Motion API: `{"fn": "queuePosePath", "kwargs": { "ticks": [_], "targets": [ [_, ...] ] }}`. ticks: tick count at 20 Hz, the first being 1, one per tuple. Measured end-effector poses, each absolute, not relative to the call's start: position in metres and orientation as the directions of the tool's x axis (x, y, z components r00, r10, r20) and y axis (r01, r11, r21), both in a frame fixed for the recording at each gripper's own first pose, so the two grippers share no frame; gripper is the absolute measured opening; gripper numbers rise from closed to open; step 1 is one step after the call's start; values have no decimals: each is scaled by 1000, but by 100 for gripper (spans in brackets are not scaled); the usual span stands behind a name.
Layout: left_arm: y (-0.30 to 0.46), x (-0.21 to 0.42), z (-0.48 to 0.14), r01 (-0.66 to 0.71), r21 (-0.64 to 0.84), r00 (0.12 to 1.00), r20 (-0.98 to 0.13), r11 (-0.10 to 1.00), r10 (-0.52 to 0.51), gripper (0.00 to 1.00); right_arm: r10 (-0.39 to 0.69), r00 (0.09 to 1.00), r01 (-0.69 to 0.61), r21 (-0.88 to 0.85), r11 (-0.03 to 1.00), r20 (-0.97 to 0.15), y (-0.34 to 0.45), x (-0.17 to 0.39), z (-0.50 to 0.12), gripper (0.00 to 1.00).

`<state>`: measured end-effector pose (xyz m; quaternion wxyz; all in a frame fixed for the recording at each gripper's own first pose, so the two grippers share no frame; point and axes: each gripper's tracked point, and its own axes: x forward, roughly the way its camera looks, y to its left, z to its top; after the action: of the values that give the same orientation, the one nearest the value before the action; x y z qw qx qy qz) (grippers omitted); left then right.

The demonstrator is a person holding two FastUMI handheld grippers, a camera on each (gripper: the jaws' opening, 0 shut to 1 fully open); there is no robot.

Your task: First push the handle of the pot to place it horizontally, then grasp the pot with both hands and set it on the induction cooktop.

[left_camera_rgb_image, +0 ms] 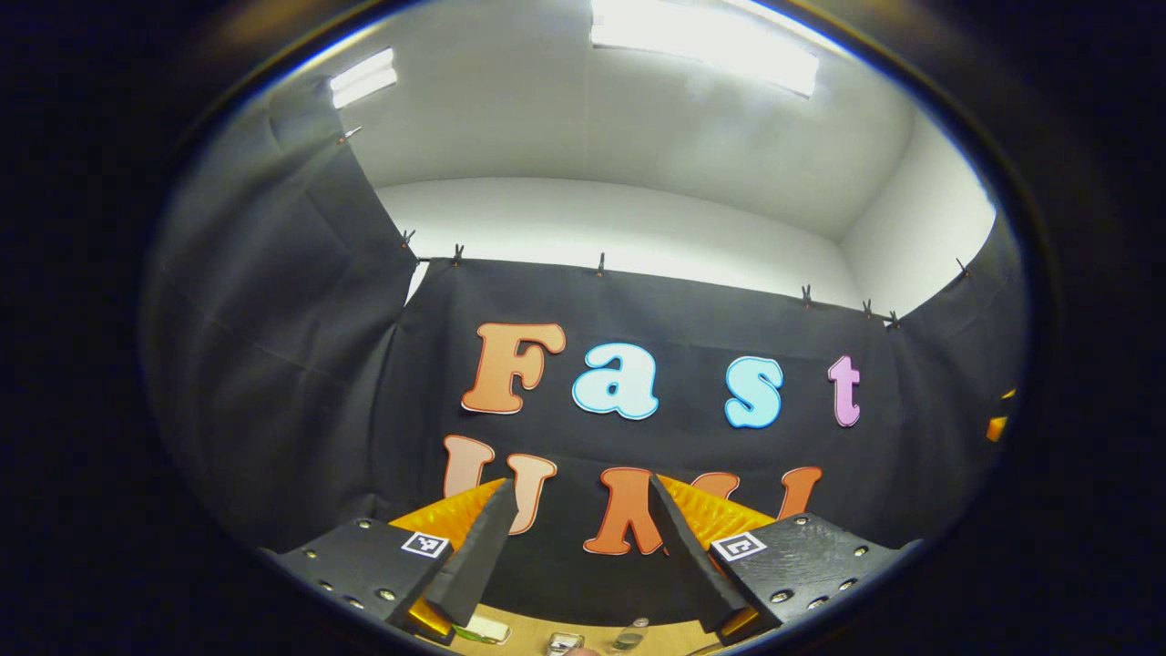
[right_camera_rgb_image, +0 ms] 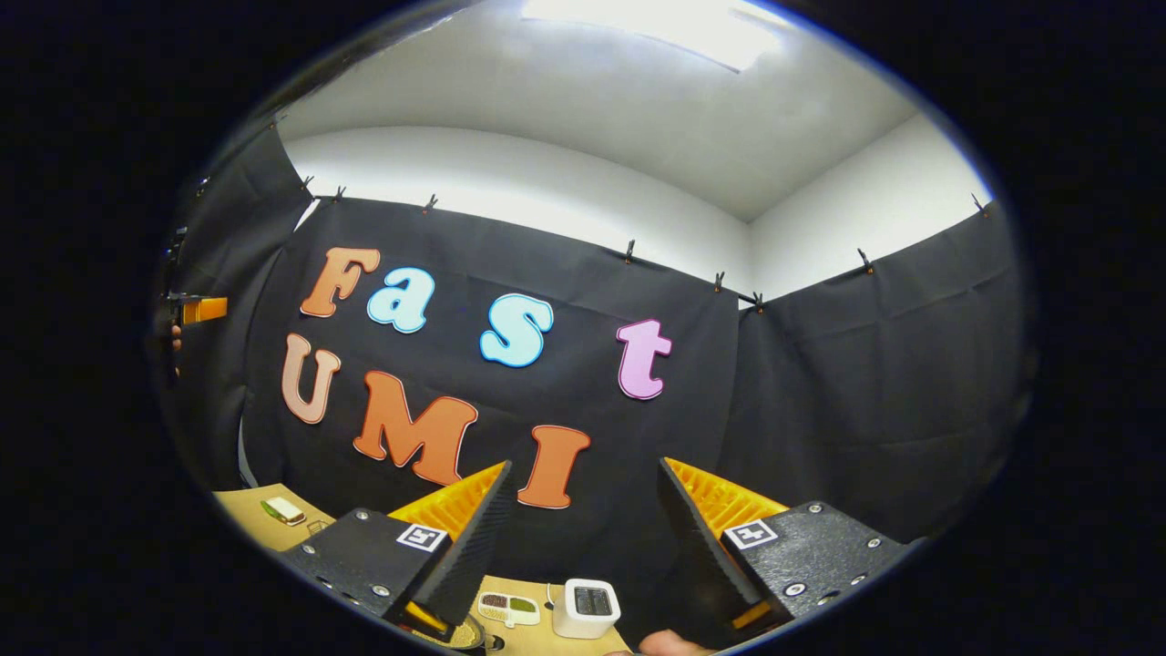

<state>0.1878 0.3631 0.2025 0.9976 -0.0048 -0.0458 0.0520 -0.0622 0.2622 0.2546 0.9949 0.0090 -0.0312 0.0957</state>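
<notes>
My left gripper (left_camera_rgb_image: 580,481) is open and tilted upward at the black cloth wall, with nothing between its fingers. My right gripper (right_camera_rgb_image: 585,465) is open too, aimed at the wall just above the wooden tabletop (right_camera_rgb_image: 246,510), and its gap is empty. In the right gripper view the left gripper (right_camera_rgb_image: 202,310) appears small at the far left edge, held by a hand. Below the right gripper's left finger, a round metallic rim (right_camera_rgb_image: 469,635) peeks in at the bottom edge; I cannot tell what it belongs to.
A small white box (right_camera_rgb_image: 586,608) and a flat card (right_camera_rgb_image: 508,609) lie on the table near the wall, and another small item (right_camera_rgb_image: 283,510) lies at the far left. A strip of tabletop (left_camera_rgb_image: 528,629) with small objects (left_camera_rgb_image: 565,642) runs under the left gripper.
</notes>
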Motion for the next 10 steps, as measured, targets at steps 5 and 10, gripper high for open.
{"fn": "queuePosePath", "kwargs": {
  "ticks": [5,10],
  "targets": [
    [357,183,205,-86,-11,994,66,996,87,89,185,980,-188,42,981,67,257,-63,265,95],
    [350,179,202,-62,-8,997,54,998,63,88,191,977,-195,43,980,95,261,-60,271,97]
  ]
}}
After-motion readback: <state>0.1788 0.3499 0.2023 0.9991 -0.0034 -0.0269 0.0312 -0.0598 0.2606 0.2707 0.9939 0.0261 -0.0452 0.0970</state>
